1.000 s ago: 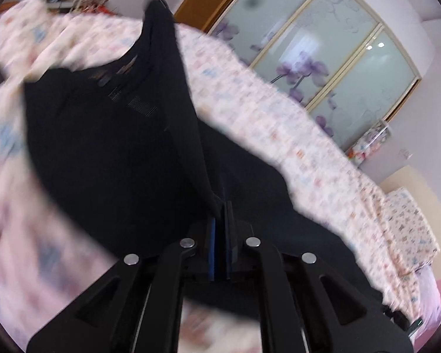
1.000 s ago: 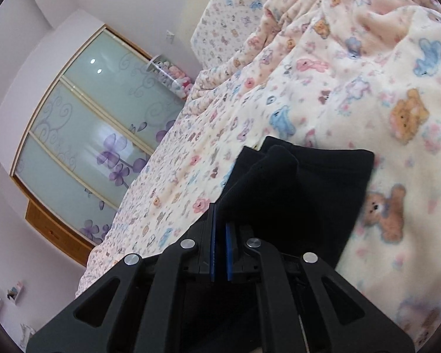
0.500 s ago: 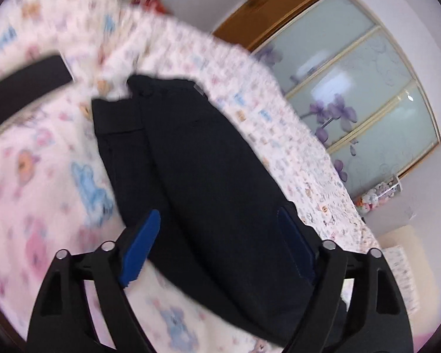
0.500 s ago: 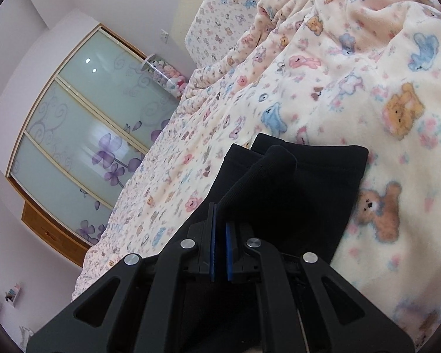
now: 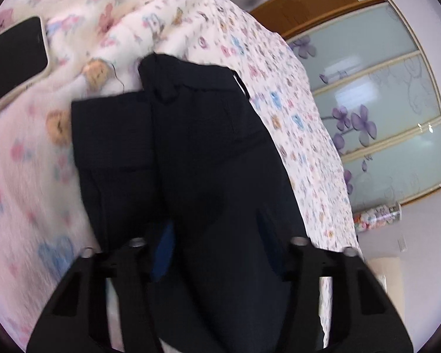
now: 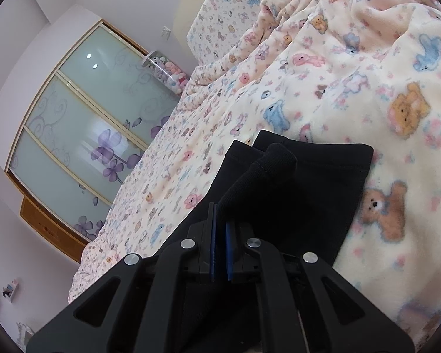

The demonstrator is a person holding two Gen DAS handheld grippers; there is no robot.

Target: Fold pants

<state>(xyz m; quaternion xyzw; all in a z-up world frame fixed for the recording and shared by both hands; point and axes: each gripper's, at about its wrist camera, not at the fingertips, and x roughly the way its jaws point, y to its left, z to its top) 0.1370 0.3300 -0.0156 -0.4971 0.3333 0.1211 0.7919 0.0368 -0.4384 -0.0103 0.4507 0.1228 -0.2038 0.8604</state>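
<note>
The black pants lie lengthwise on the bed, one half folded over the other, waistband at the far end. My left gripper hangs low over the near part of them. Its jaws are closing, and a ridge of the black cloth lies between the blue pads, which stand apart from each other. In the right wrist view the leg ends of the pants rest on the blanket. My right gripper is shut on a pinch of that cloth, which humps up just beyond the fingertips.
A teddy-bear fleece blanket covers the bed. A dark phone in a cream case lies at the upper left of the left wrist view. Frosted wardrobe doors with purple flowers, a jar of plush toys and a pillow stand beyond.
The left gripper let go of the lifted pants, opened wide, slid along them and has narrowed again. The pants now lie flat. The right gripper has kept its grip and place.
</note>
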